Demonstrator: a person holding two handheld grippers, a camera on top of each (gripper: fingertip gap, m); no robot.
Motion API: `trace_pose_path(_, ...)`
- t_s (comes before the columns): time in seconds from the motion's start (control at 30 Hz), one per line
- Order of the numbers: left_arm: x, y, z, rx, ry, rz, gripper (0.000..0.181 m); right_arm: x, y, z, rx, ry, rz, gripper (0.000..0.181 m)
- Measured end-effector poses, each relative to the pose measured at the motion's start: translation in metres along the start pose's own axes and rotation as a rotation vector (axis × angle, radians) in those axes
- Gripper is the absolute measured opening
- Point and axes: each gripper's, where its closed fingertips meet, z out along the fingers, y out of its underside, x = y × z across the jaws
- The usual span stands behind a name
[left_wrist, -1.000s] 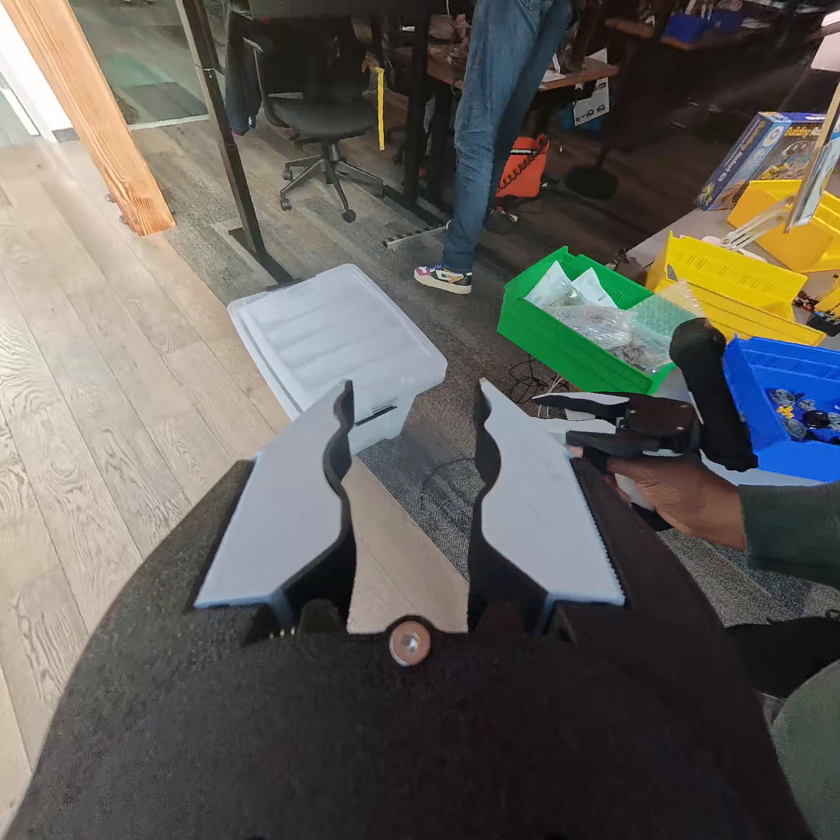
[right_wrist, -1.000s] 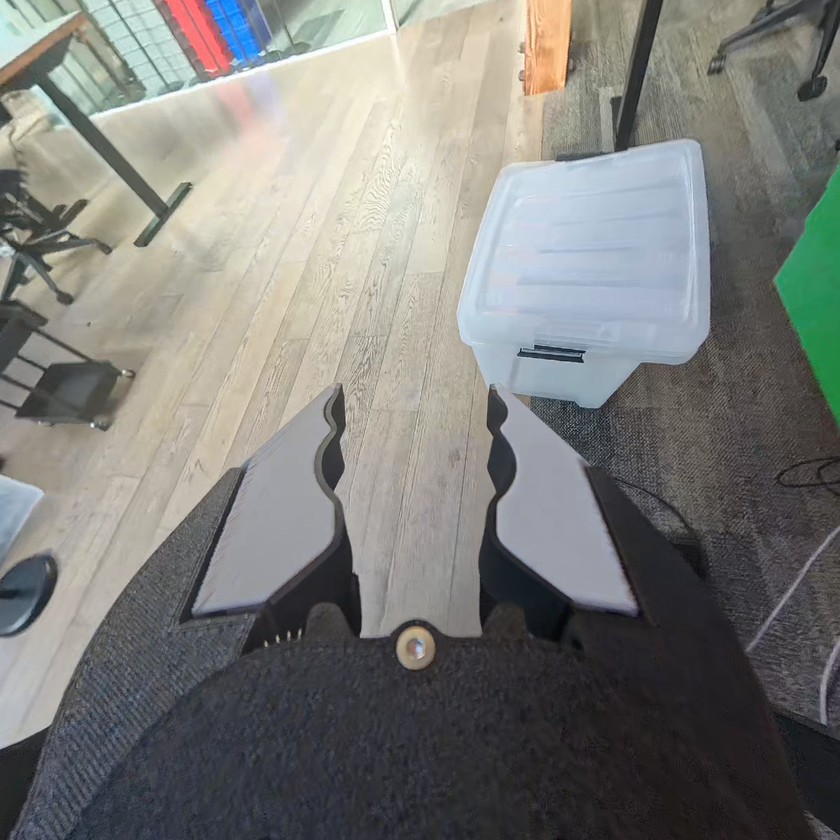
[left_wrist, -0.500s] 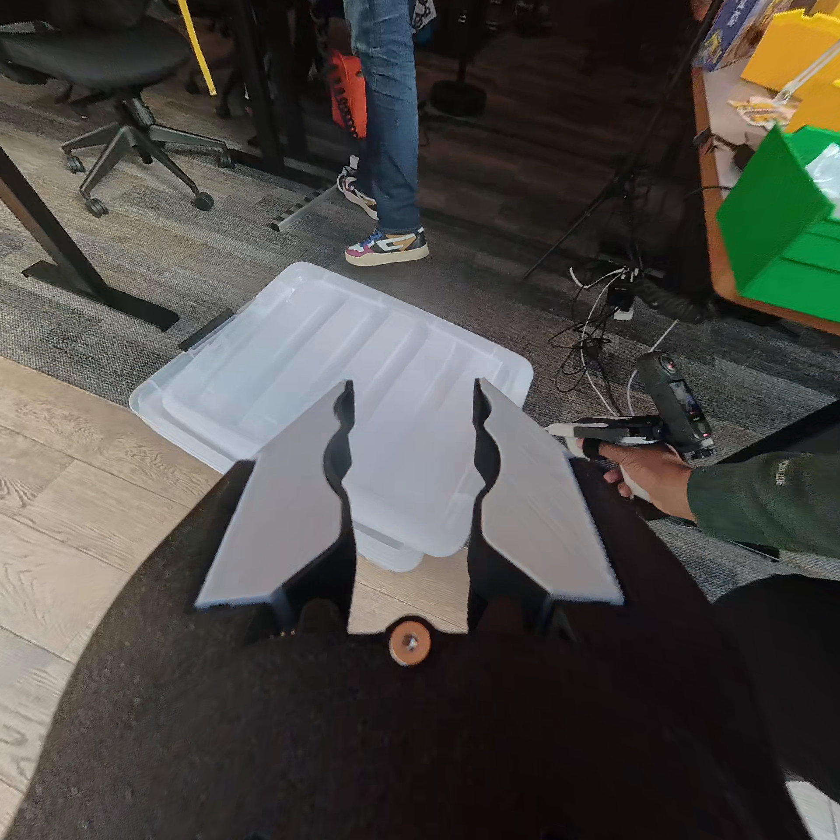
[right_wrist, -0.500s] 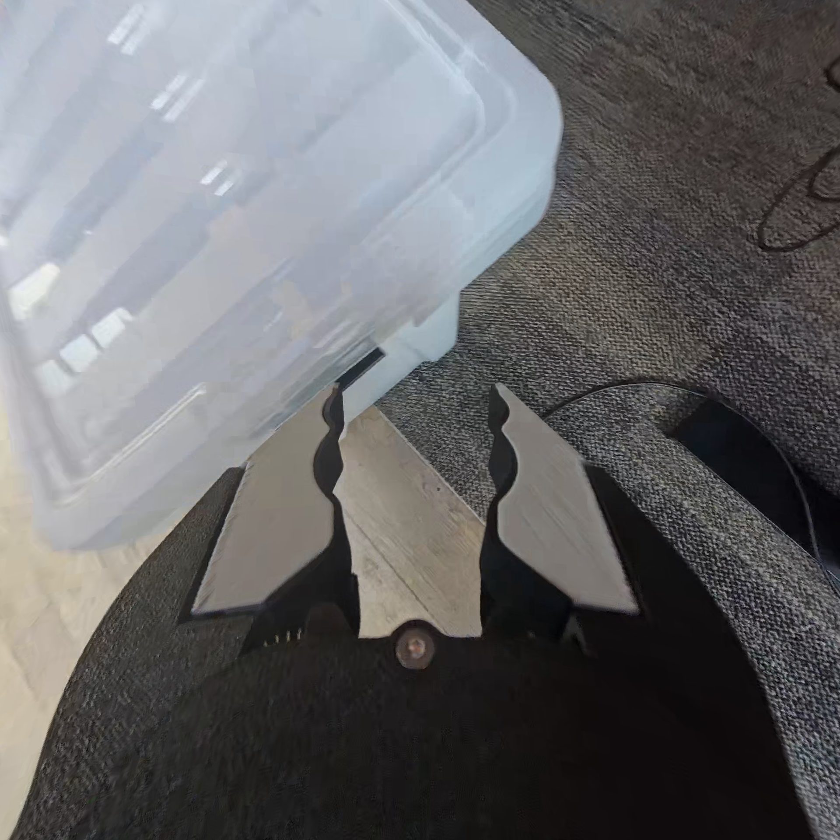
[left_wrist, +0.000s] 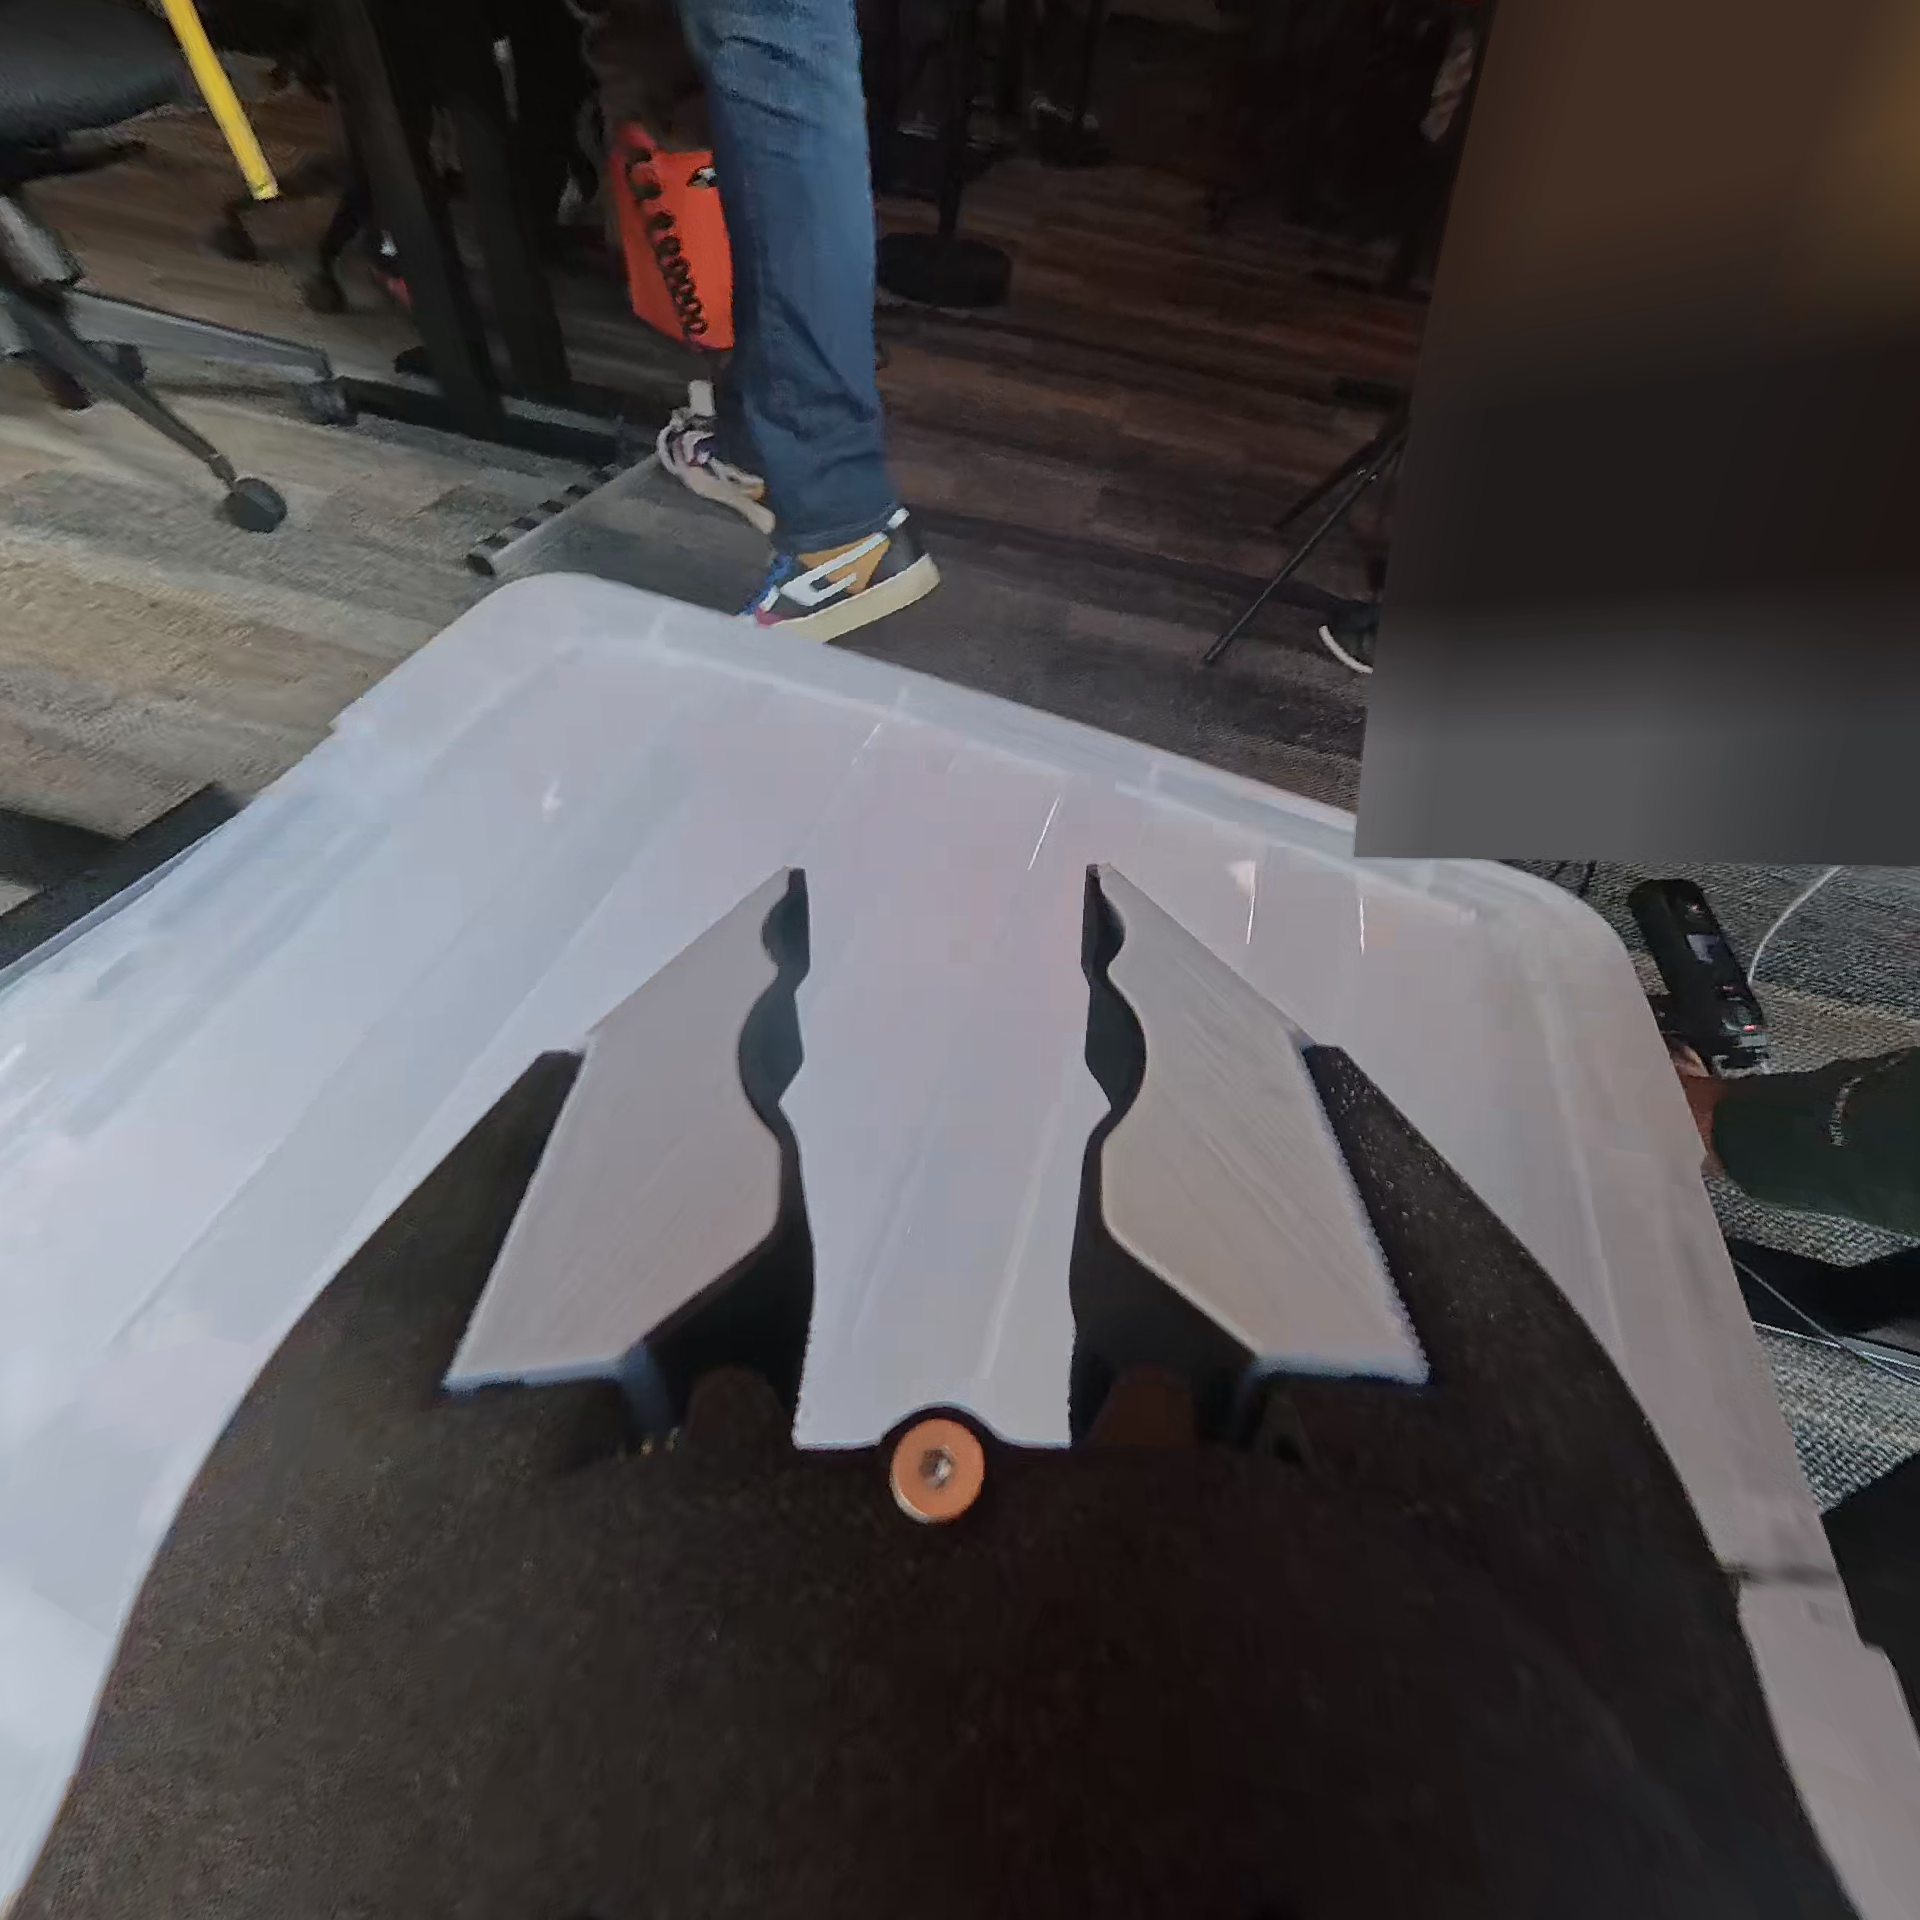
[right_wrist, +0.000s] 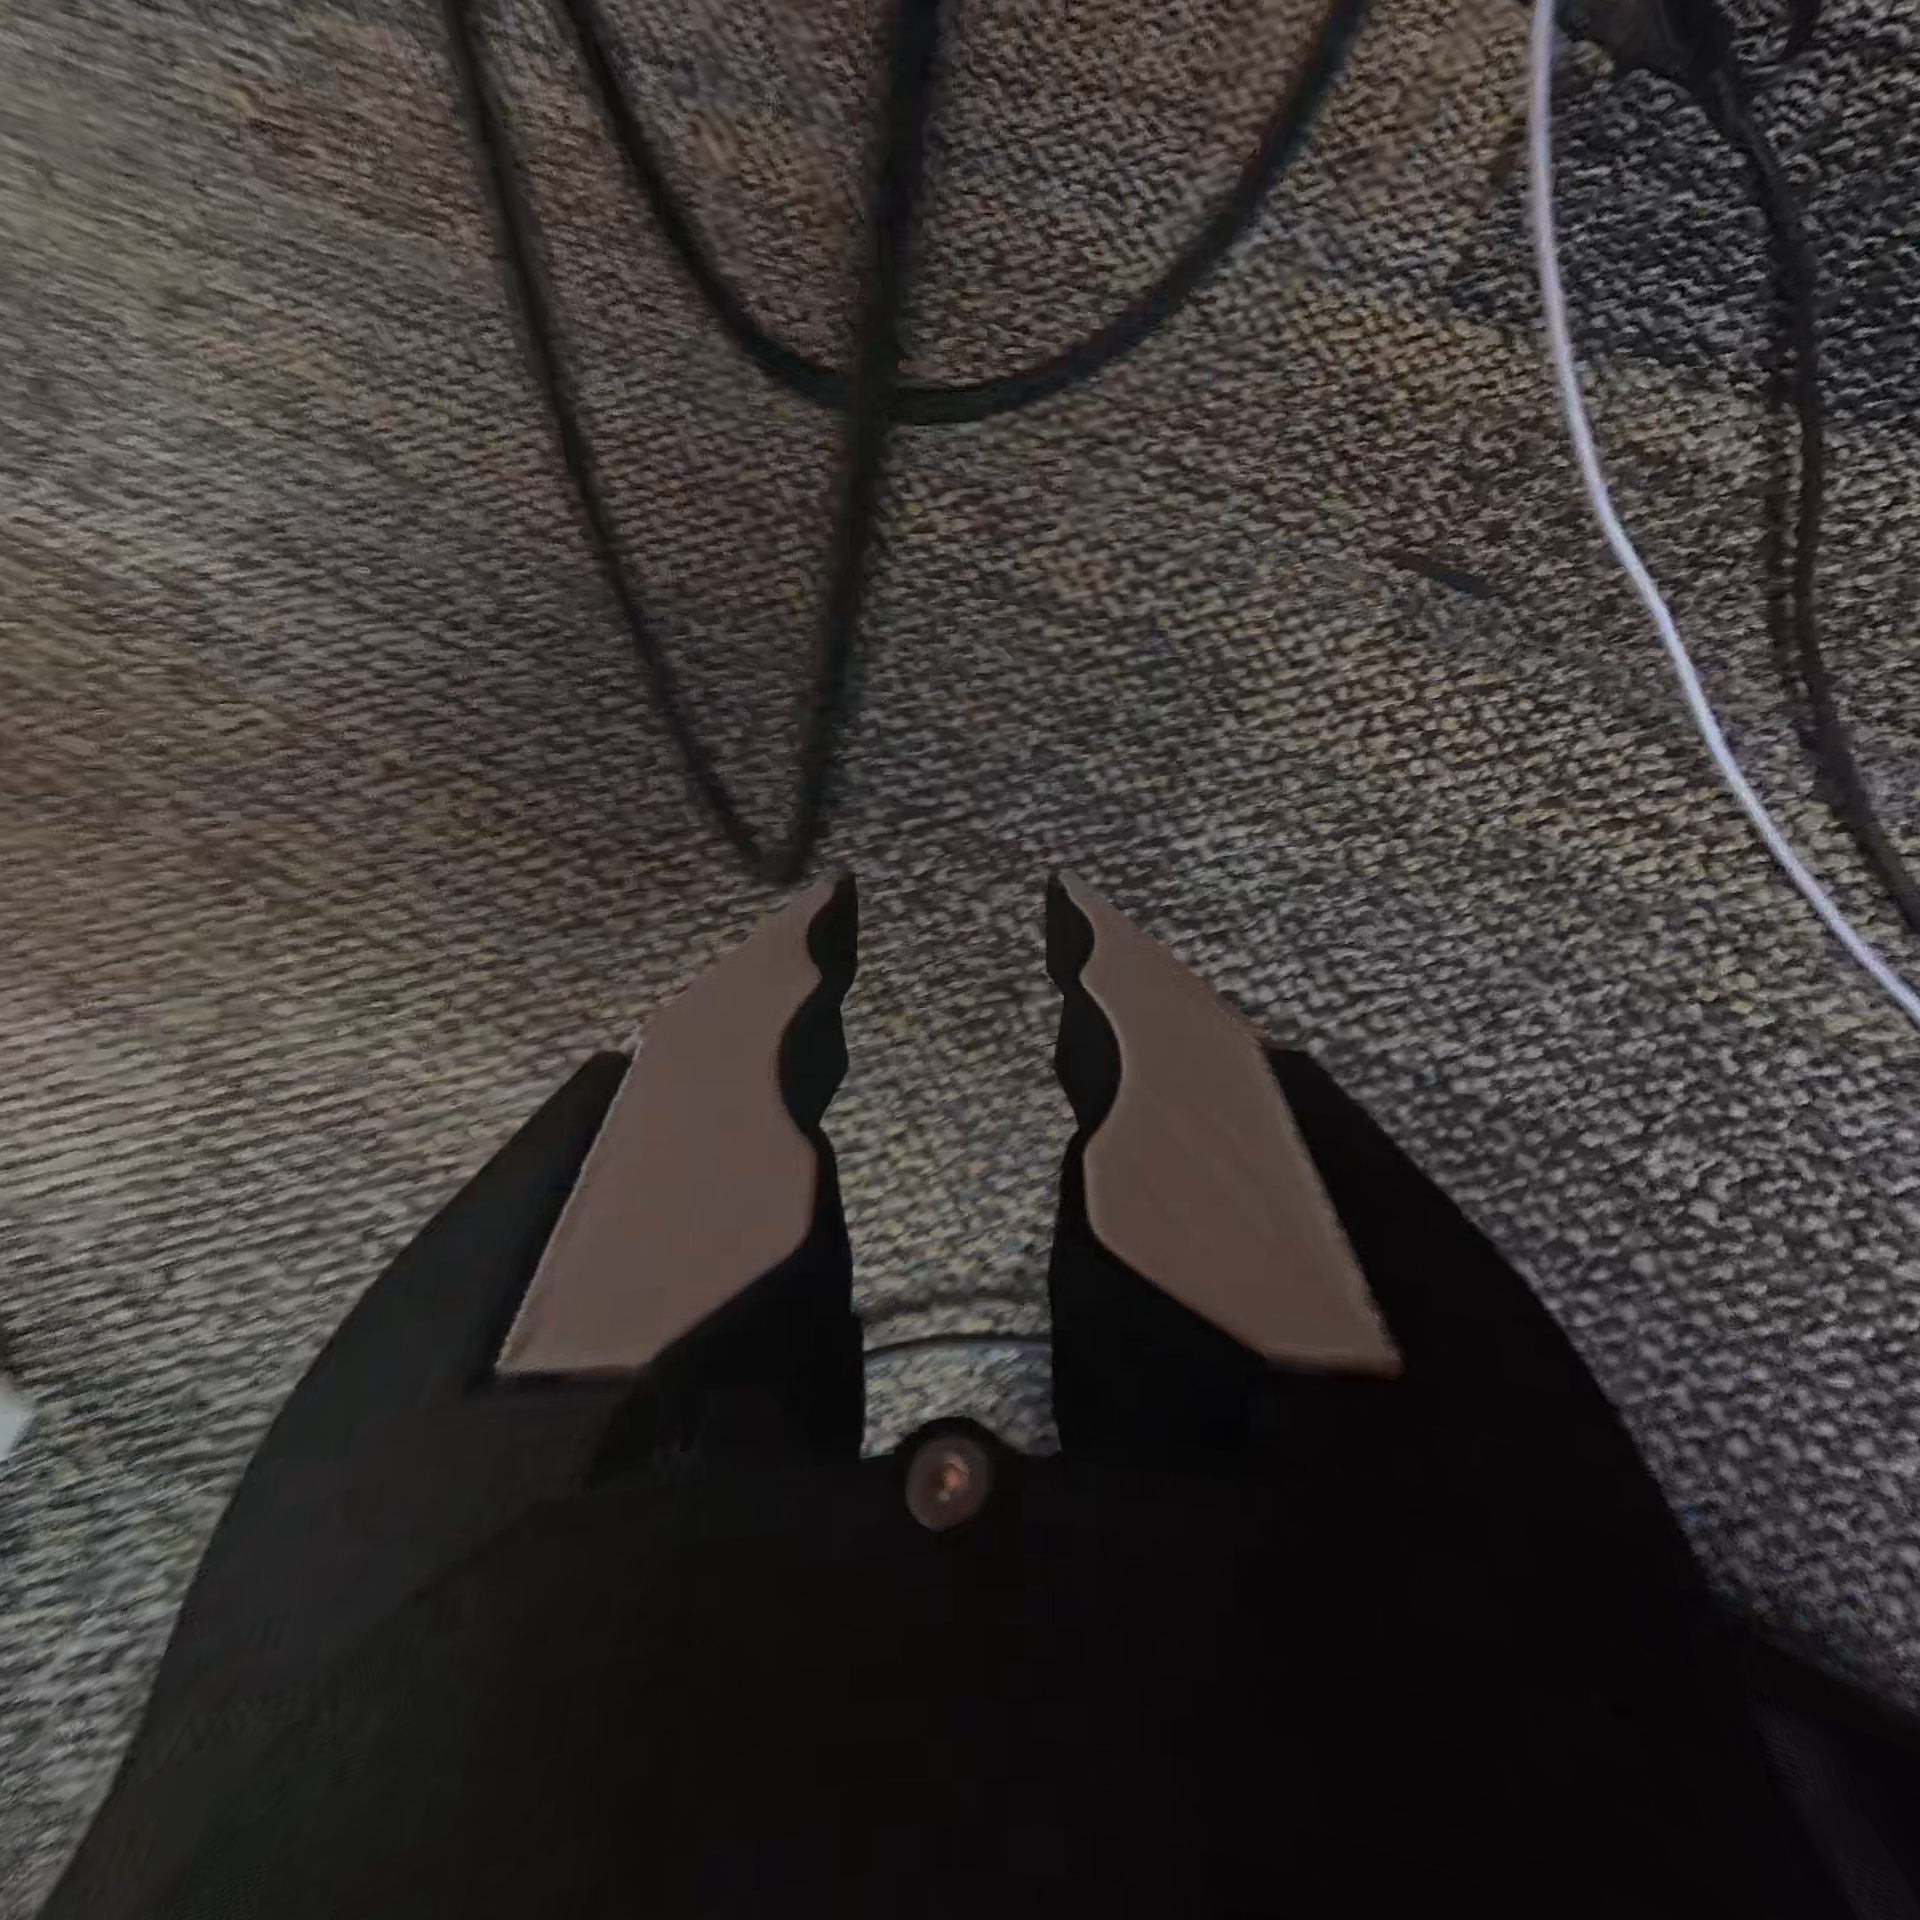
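Left wrist view: the left gripper, jaws apart and empty, has dropped close over the lidded clear bin, which now fills the view.

Right wrist view: the right gripper, jaws narrower but empty, has swung off the bin to carpet and cables.

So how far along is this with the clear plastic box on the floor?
Nothing looks done: the clear box's lid is on and neither gripper holds anything. In hand: the left gripper hovers open over the lid, while the right gripper points open at carpet and black cables beside the box. Any gripping or opening is left.
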Motion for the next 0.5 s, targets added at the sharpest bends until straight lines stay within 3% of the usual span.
trace_pose_path(0.1, 0.029, -0.009, 0.071, 0.062, 0.137, 0.015, 0.052, 0.056, 0.001, 0.039, -0.017, 0.054, -0.031, 0.03)
trace_pose_path(0.23, 0.069, -0.021, 0.141, 0.105, 0.286, 0.039, 0.052, 0.099, -0.017, 0.08, -0.034, 0.071, -0.09, 0.024)
trace_pose_path(0.37, 0.102, -0.021, 0.184, 0.109, 0.382, 0.053, 0.052, 0.125, -0.026, 0.115, -0.089, 0.082, -0.192, 0.02)
trace_pose_path(0.5, 0.118, -0.027, 0.202, 0.105, 0.425, 0.08, 0.051, 0.145, -0.032, 0.138, -0.136, 0.083, -0.274, 0.02)
